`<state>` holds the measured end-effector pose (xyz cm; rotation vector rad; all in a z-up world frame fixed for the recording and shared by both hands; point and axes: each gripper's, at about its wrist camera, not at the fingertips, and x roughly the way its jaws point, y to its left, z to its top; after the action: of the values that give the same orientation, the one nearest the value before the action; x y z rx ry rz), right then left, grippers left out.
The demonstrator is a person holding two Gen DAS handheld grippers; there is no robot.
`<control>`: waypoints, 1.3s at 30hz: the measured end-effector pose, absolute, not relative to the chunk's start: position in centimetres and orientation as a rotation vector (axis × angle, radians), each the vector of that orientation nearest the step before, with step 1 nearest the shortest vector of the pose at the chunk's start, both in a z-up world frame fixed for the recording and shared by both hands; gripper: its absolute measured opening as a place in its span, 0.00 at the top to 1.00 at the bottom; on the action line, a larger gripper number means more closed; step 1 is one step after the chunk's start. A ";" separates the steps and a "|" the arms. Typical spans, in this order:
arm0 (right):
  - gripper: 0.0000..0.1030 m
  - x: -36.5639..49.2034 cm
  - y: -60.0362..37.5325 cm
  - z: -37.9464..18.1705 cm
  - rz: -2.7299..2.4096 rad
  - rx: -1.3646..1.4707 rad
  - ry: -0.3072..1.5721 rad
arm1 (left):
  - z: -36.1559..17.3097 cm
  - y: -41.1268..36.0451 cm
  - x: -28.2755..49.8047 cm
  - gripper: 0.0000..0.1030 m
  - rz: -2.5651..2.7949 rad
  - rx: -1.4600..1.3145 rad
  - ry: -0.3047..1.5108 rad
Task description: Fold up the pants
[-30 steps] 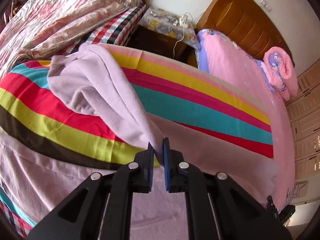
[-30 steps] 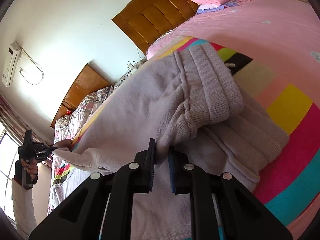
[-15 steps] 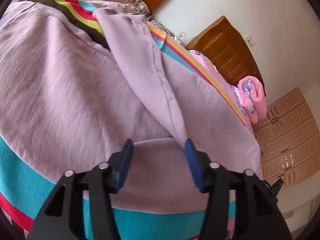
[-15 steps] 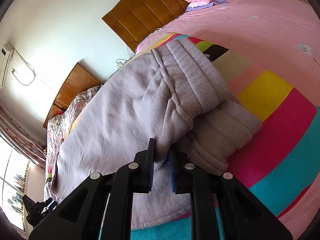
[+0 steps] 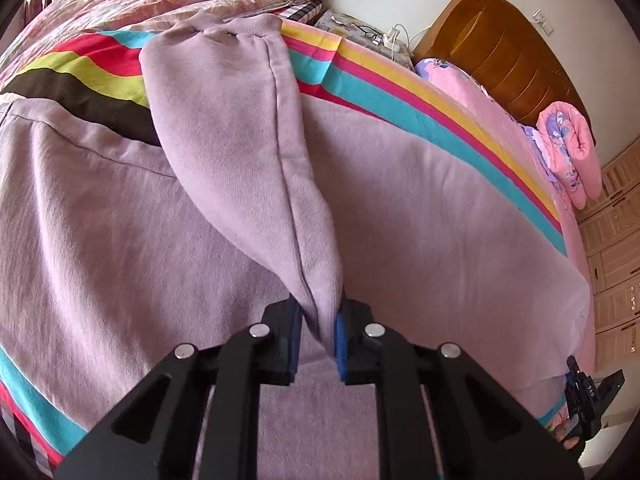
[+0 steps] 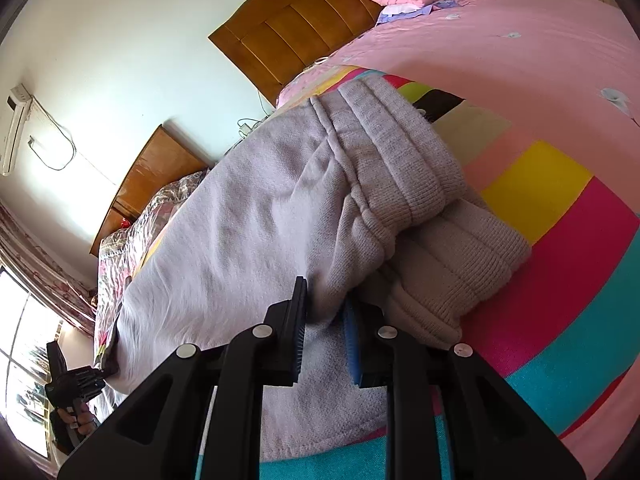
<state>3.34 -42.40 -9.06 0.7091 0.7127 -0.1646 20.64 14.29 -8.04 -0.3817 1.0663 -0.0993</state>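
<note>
Lilac sweatpants lie spread on a rainbow-striped bedspread. Left gripper fingers pinch a raised leg fold; right gripper fingers clamp fabric beside the ribbed waistband.

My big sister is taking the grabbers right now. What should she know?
Left gripper: shut on a fold of the lilac pants, at the leg end.
Right gripper: shut on the pants beside the ribbed waistband.
The pants lie spread on the striped blanket on the bed.
Done: both ends are gripped, and one leg is draped over the rest.
Left: probably bring the ends together, lay the fold flat and let go.
</note>
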 end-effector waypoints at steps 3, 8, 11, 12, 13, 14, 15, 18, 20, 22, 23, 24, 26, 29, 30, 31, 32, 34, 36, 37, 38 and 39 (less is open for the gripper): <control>0.90 3.9 -42.3 -7.2 -0.143 0.638 0.710 | -5.6 15.4 19.4 0.91 -0.168 -0.420 0.960; 0.91 2.0 -42.2 -2.0 -0.073 0.598 0.622 | -0.1 16.2 14.5 0.91 -0.239 -0.437 0.814; 0.91 0.3 -42.9 -3.4 -0.078 0.625 0.671 | -1.6 16.6 10.8 0.91 -0.225 -0.444 0.847; 0.91 0.0 -43.0 -4.8 -0.093 0.640 0.704 | -3.3 16.7 10.1 0.91 -0.217 -0.457 0.886; 0.91 -0.2 -43.4 -6.4 -0.112 0.669 0.735 | -5.5 16.9 9.5 0.91 -0.210 -0.477 0.932; 0.91 -0.4 -43.7 -7.9 -0.125 0.708 0.759 | -7.6 16.8 9.3 0.91 -0.194 -0.488 0.980; 0.91 -0.5 -43.8 -8.9 -0.129 0.727 0.762 | -9.1 16.5 9.4 0.91 -0.171 -0.480 1.011; 0.91 -0.5 -43.5 -8.4 -0.137 0.717 0.739 | -9.6 16.1 9.7 0.91 -0.146 -0.424 0.985; 0.91 -0.6 -43.3 -7.4 -0.120 0.701 0.718 | -8.4 16.2 9.7 0.91 -0.155 -0.414 0.954; 0.91 -0.8 -43.0 -6.8 -0.114 0.694 0.715 | -7.2 16.5 9.4 0.90 -0.159 -0.398 0.930; 0.91 -0.8 -43.0 -7.2 -0.121 0.697 0.731 | -7.0 16.5 9.2 0.89 -0.156 -0.388 0.929; 0.91 -0.7 -43.1 -7.9 -0.128 0.705 0.752 | -7.3 16.4 9.3 0.89 -0.152 -0.379 0.937; 0.92 -1.0 -43.7 -9.7 -0.119 0.763 0.751 | -8.6 16.3 9.6 0.89 -0.139 -0.378 0.973; 0.91 -1.3 -43.8 -9.7 -0.117 0.785 0.741 | -9.8 16.0 10.1 0.86 -0.125 -0.371 0.994; 0.91 -1.2 -43.7 -9.5 -0.119 0.779 0.747 | -9.8 15.9 10.1 0.86 -0.121 -0.363 0.993; 0.87 -1.2 -43.6 -9.3 -0.115 0.777 0.750 | -9.7 15.9 10.1 0.85 -0.125 -0.363 0.992; 0.83 -1.2 -43.5 -9.1 -0.114 0.779 0.751 | -9.6 15.9 10.1 0.79 -0.130 -0.367 0.990; 0.75 -1.6 -43.3 -8.8 -0.109 0.792 0.748 | -9.5 16.1 9.9 0.62 -0.138 -0.379 0.982; 0.69 -2.0 -42.8 -8.5 -0.096 0.797 0.744 | -9.3 16.1 9.7 0.46 -0.138 -0.384 0.972; 0.69 -2.2 -42.4 -8.4 -0.087 0.792 0.749 | -9.2 16.0 9.6 0.46 -0.137 -0.381 0.970; 0.69 -2.2 -42.0 -8.2 -0.078 0.780 0.757 | -9.2 15.9 9.7 0.46 -0.137 -0.377 0.971; 0.69 -2.1 -41.5 -8.2 -0.071 0.761 0.766 | -9.3 15.9 9.7 0.46 -0.137 -0.377 0.973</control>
<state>-2.09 -41.47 -8.15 0.7605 0.7663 -0.0706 9.72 15.88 -9.27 -0.3766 0.9730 -0.1373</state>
